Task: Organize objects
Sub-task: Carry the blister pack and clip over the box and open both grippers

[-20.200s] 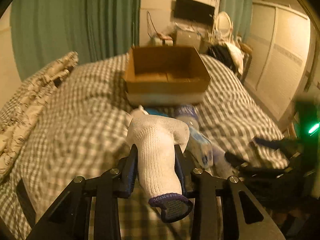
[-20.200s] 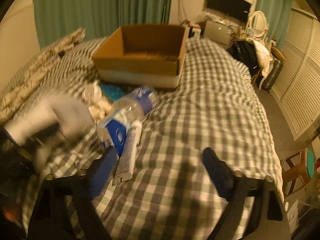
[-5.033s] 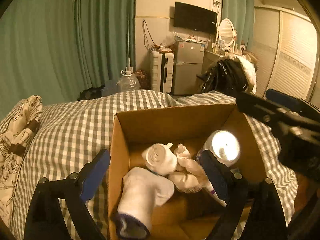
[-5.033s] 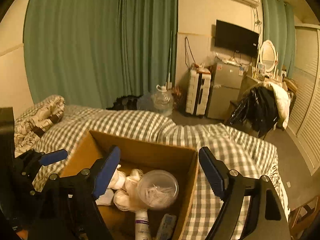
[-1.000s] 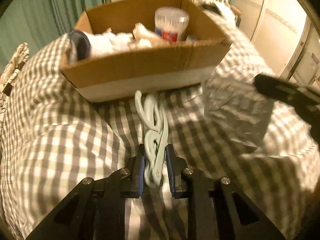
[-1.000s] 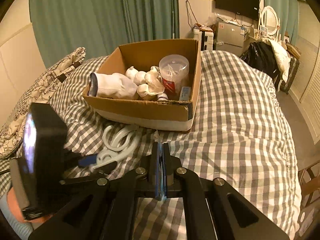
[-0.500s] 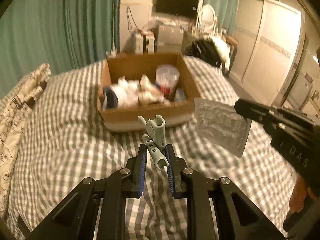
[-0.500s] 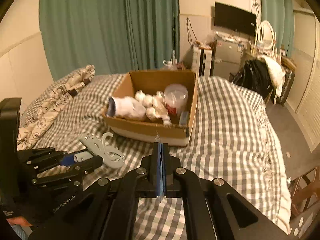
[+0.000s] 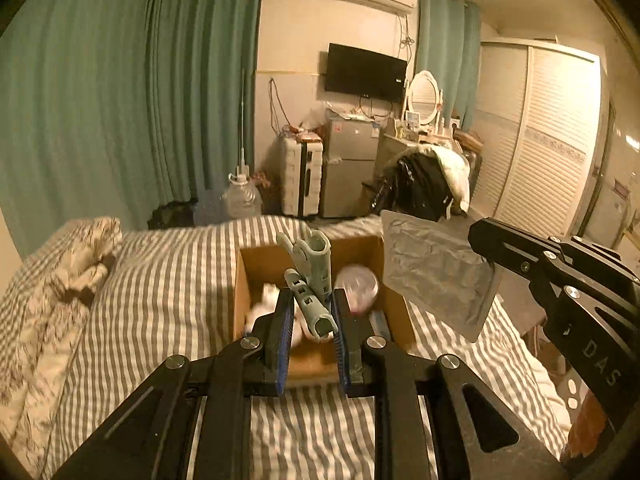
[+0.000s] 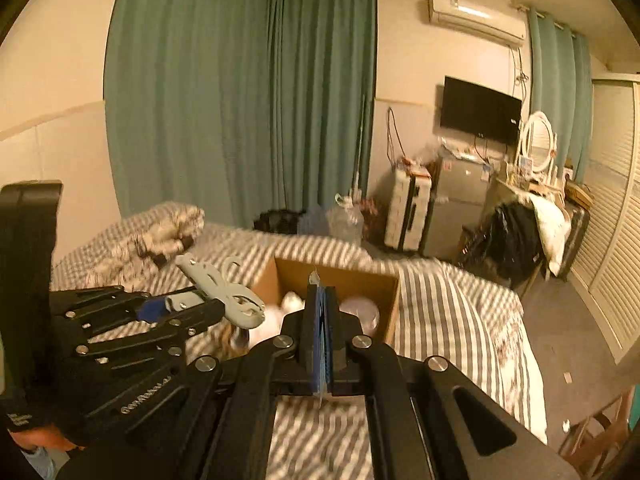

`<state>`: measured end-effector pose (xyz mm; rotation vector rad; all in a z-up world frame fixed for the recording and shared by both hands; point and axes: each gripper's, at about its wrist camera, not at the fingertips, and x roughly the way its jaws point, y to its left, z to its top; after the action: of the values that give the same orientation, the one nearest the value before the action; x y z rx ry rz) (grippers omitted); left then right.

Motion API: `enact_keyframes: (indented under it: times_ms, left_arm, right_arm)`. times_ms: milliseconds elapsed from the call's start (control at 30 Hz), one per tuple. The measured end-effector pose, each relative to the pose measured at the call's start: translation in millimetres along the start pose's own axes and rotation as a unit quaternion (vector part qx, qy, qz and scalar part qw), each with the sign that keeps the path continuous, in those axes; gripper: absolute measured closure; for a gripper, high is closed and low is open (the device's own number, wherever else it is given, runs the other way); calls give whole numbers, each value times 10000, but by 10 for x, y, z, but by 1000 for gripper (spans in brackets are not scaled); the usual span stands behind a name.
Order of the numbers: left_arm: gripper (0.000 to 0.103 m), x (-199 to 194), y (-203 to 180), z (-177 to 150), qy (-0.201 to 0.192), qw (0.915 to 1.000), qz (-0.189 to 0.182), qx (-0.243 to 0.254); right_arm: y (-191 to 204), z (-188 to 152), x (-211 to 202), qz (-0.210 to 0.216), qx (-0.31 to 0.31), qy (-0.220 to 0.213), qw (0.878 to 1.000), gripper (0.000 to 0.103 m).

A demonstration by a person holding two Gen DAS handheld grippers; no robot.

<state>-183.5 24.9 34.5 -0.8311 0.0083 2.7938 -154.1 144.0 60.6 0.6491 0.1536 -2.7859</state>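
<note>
My left gripper (image 9: 308, 312) is shut on pale green plastic hangers (image 9: 310, 276), held in the air in front of an open cardboard box (image 9: 244, 276) on the checked bed. The hangers also show in the right wrist view (image 10: 224, 296). My right gripper (image 10: 319, 320) is shut on a flat clear plastic pouch (image 9: 436, 272), seen edge-on in its own view (image 10: 319, 344). The box (image 10: 384, 280) holds white socks (image 9: 262, 300) and a clear tub with a round lid (image 9: 357, 286).
A patterned pillow (image 9: 52, 280) lies at the bed's left. Past the bed's far end stand green curtains (image 9: 120, 100), a water jug (image 9: 240, 196), a suitcase (image 9: 302, 176), a small fridge (image 9: 348, 164) and a chair with dark clothes (image 9: 416, 180). A slatted wardrobe (image 9: 548, 152) is on the right.
Both grippers have risen and moved toward the box with their loads, so the box now sits lower and closer in both views. Both stay shut.
</note>
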Motion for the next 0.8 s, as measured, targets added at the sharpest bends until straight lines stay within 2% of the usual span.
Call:
enact_keyframes:
  times_ms: [200, 333, 600, 800]
  left_arm:
    - [85, 488, 130, 223, -83, 9999, 68, -12]
    - [85, 865, 175, 226, -6, 10000, 83, 44]
    - [85, 1531, 236, -113, 509, 9985, 128, 129]
    - [85, 1740, 248, -280, 830, 9961, 183, 230]
  right_arm:
    - [-155, 281, 514, 214, 203, -83, 9995, 102]
    - [-244, 339, 952, 315, 315, -6, 9990, 102]
    - [-362, -28, 1768, 440, 670, 297, 9963, 102]
    - [-413, -253, 2096, 487, 627, 663, 9946, 102]
